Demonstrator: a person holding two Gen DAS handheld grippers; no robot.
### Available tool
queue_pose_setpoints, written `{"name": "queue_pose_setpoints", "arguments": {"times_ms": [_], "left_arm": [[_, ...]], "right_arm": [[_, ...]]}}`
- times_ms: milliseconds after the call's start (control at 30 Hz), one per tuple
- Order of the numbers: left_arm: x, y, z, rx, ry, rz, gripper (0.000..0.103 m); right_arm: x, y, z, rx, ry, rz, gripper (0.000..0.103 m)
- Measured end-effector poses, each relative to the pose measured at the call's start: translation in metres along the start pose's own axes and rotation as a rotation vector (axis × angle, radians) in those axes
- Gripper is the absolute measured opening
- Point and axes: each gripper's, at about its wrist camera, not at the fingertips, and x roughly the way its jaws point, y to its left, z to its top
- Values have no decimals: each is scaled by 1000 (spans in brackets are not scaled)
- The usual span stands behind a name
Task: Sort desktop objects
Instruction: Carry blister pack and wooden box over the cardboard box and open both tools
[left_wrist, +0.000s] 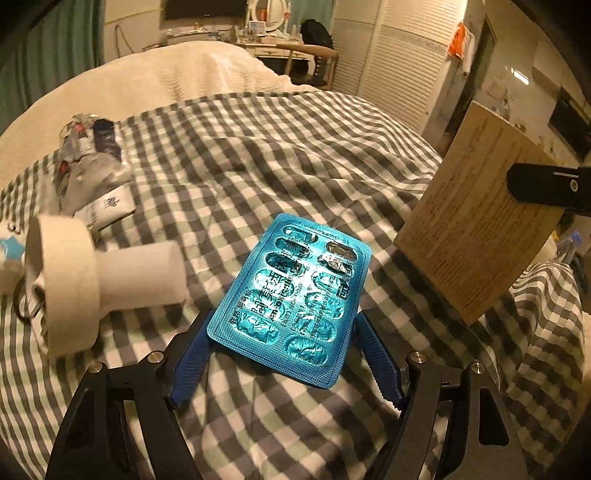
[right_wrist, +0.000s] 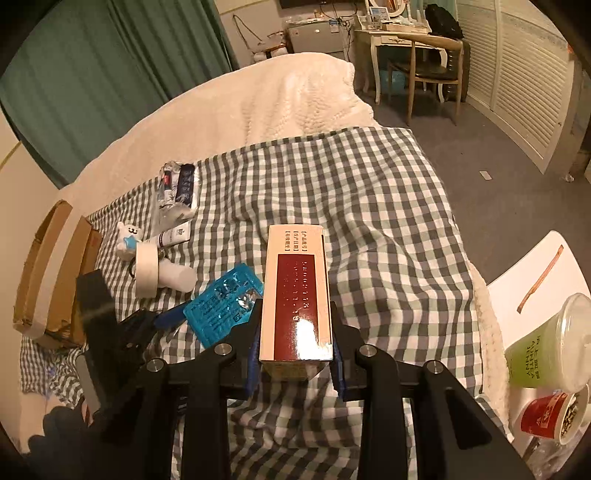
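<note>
Here: bed (right_wrist: 369, 192) under checked sheet, white blanket (right_wrist: 295, 96) beyond; green curtain (right_wrist: 110, 74), louvred doors (right_wrist: 517, 85), dressing table and chair (right_wrist: 424, 59). Blister pack (left_wrist: 291, 299) lies on the sheet between the spread, non-touching fingers of the left gripper (left_wrist: 284, 354). Right gripper (right_wrist: 295, 354) clamps a box (right_wrist: 295, 291).

Black claw (left_wrist: 284, 354) frames, ribbed blue fingers (left_wrist: 376, 362).

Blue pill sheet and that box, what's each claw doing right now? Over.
Left gripper open around blue blister pack lying on checked cloth. Right gripper shut on medicine box. Nothing blocking.
</note>
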Motion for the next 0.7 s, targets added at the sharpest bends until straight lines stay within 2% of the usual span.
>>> {"name": "queue_pose_setpoints", "arguments": {"times_ms": [233, 567, 700], "left_arm": [[-5, -2, -2, 22, 8, -1, 74], [-39, 13, -23, -108, -45, -58, 72], [-58, 19, -26, -149, -70, -56, 72]], "right_arm": [[2, -3, -2, 5, 9, 6, 29], [-1, 1, -3, -7, 14, -5, 29], [-3, 5, -3, -13, 18, -6, 29]]}}
